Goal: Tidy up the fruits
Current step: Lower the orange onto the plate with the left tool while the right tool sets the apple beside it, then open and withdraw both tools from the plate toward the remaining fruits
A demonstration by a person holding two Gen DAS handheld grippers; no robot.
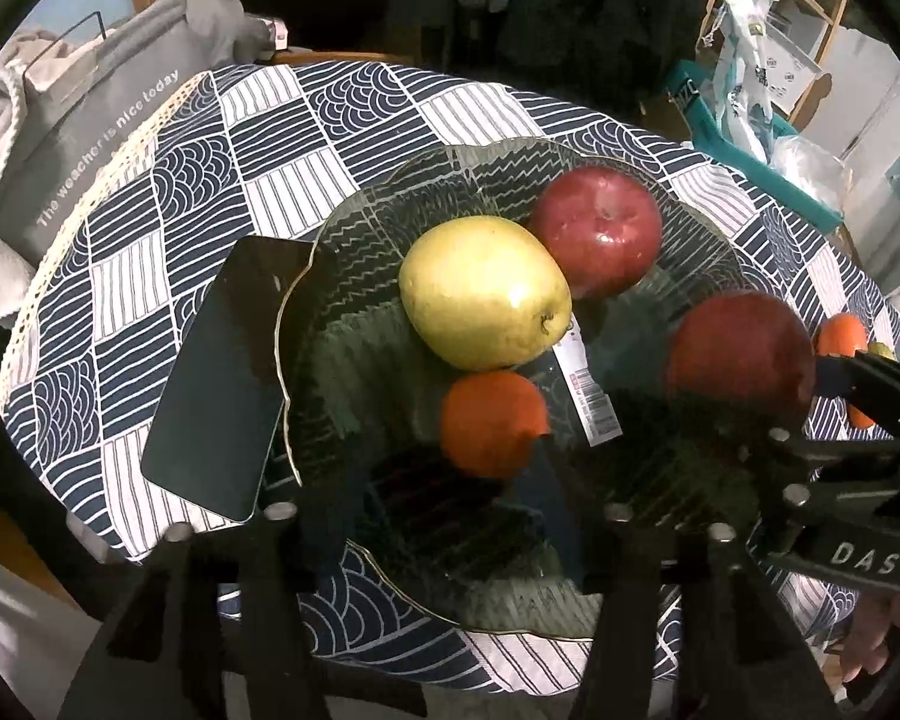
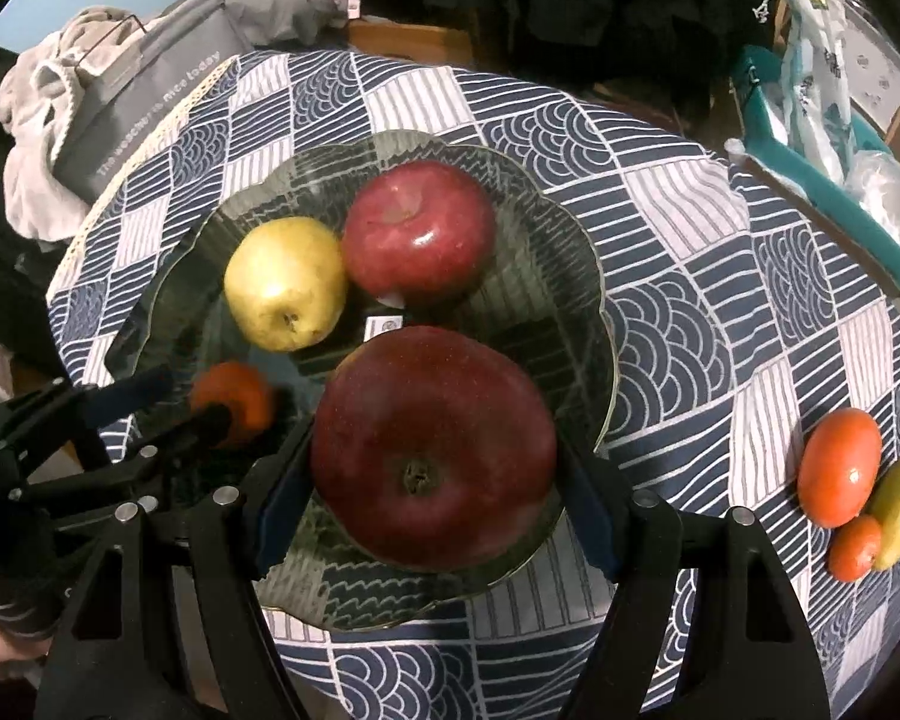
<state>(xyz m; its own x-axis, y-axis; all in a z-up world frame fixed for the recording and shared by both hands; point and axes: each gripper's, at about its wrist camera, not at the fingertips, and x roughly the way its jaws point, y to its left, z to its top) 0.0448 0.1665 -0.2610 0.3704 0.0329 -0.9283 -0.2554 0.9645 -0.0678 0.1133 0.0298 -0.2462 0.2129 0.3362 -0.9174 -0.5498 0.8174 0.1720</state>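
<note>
A glass bowl sits on the patterned table and holds a yellow pear, a red apple and a small orange. My right gripper is shut on a second red apple and holds it over the bowl's near side. In the left wrist view the bowl shows the pear, the apple, the orange and the held apple. My left gripper is open, with the orange just beyond its fingertips.
A black phone lies against the bowl's left rim. On the table's right edge lie a tomato-like fruit, a small orange and a yellow-green fruit. A grey bag stands at the back left.
</note>
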